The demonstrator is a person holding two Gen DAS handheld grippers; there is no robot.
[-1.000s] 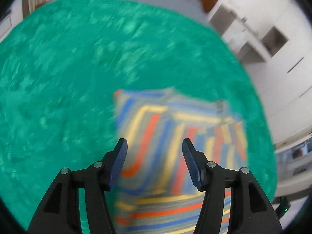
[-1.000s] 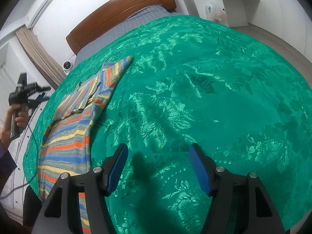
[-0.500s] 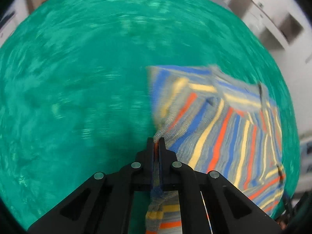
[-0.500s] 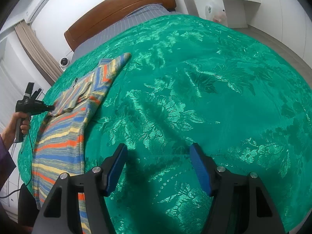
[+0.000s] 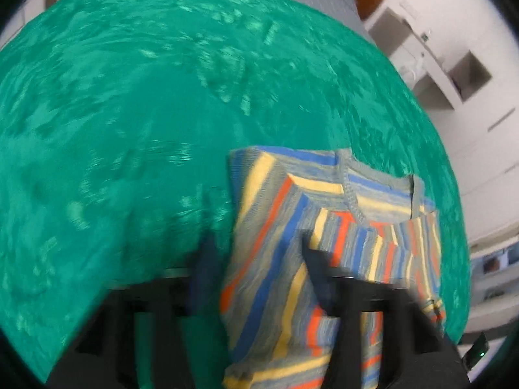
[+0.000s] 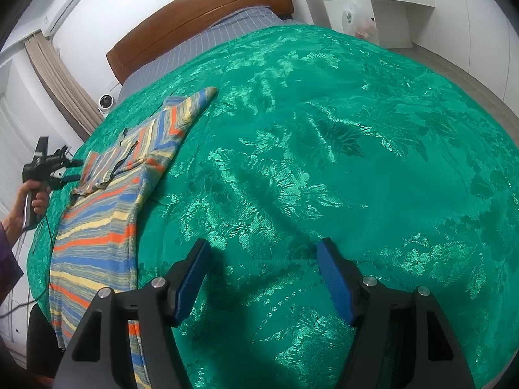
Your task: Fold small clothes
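A small striped knit garment (image 5: 292,259), in blue, orange, yellow and grey, lies on the green bedspread (image 5: 129,129). One sleeve is folded in over its chest. My left gripper (image 5: 256,259) is open, blurred by motion, its fingers straddling the garment's left edge without holding it. In the right wrist view the garment (image 6: 107,207) lies at the left of the bed, with the left gripper (image 6: 69,170) open beside its folded sleeve. My right gripper (image 6: 262,278) is open and empty above bare bedspread (image 6: 324,162), well to the right of the garment.
A wooden headboard (image 6: 194,22) and grey checked sheet (image 6: 207,48) lie at the far end. White cabinets (image 6: 373,3) stand along the right wall. A small white camera (image 6: 105,101) and curtain (image 6: 61,84) are at the far left. The bed's edge runs just left of the garment.
My left gripper was shut on the sleeve half a second ago; it has let go and opened. The sleeve now lies folded on the chest. The right gripper has barely moved.
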